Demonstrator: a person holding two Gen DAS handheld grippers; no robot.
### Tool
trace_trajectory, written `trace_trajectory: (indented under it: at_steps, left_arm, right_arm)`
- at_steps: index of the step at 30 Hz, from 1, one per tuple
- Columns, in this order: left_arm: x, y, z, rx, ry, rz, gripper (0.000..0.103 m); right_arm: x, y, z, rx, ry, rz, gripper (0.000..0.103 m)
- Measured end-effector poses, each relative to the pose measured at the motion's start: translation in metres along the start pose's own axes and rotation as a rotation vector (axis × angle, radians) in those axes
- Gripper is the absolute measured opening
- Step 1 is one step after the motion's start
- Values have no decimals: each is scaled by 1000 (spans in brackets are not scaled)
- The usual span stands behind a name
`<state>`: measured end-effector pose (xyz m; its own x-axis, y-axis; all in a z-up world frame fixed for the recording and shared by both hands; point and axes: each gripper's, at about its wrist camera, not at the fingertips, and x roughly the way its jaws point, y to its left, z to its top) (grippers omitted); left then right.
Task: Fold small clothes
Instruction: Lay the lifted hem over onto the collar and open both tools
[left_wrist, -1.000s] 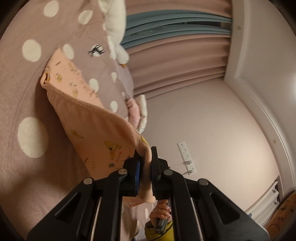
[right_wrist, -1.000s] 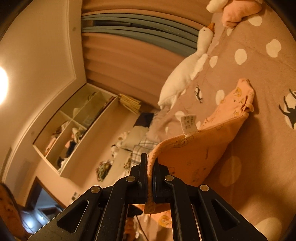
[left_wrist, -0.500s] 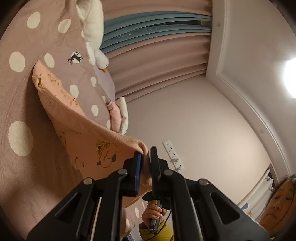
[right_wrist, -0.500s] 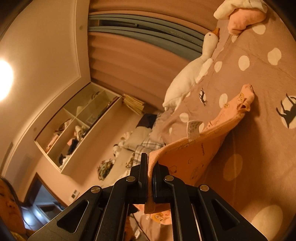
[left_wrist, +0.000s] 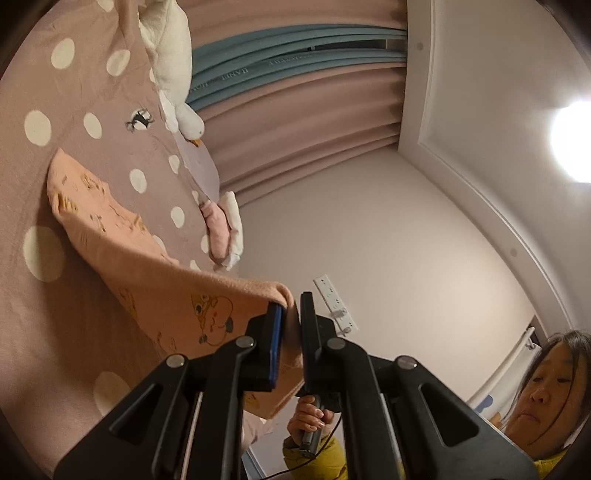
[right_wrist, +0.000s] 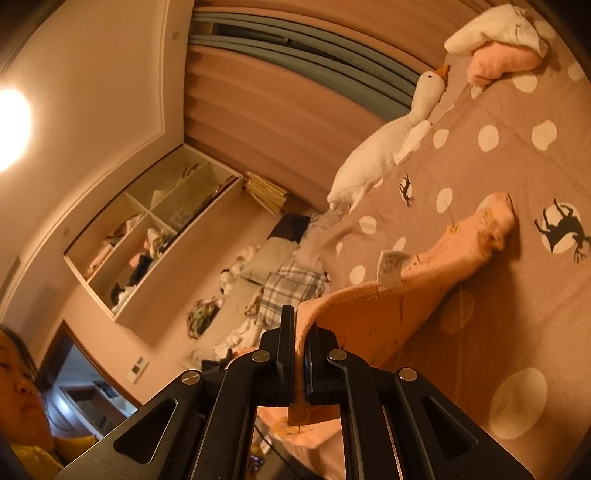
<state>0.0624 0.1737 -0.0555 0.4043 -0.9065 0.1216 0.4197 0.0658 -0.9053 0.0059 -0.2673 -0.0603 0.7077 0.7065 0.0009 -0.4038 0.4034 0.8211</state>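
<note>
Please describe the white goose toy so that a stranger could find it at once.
Look at the polka-dot bedspread and follow its edge toward the curtains. The goose lies stretched along that edge. Unlike the folded clothes beyond its head, it has a long neck and an orange beak.

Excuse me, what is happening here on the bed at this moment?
A person is folding a small peach garment on a dotted bedspread. The left gripper and the right gripper each pinch one corner and hold that edge lifted, while the far end lies on the bed. A plush goose lies farther back.
</note>
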Motion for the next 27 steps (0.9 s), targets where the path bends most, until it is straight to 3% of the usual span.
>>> trace_trajectory:
  at_steps: [5, 11, 14, 21, 24, 27]
  left_arm:
    - [7, 31, 18, -74, -37, 53, 6]
    - [21, 76, 56, -167, -92, 103, 6]
    - [30, 98, 82, -188, -113, 131, 6]
    - [65, 173, 135, -273, -115, 304, 6]
    - [75, 204, 148, -319, -127, 374, 6]
    - [85, 227, 159, -333, -123, 433, 6]
  right_arm:
    - [26, -26, 14, 71, 52, -111, 6]
    - [63, -71, 46, 239, 97, -181, 6]
    - [84, -89, 68, 261, 101, -210, 6]
    - [139, -162, 119, 369, 85, -318, 6]
    - [152, -201, 126, 444, 69, -430, 6]
    - [158, -231, 126, 518, 58, -486, 6]
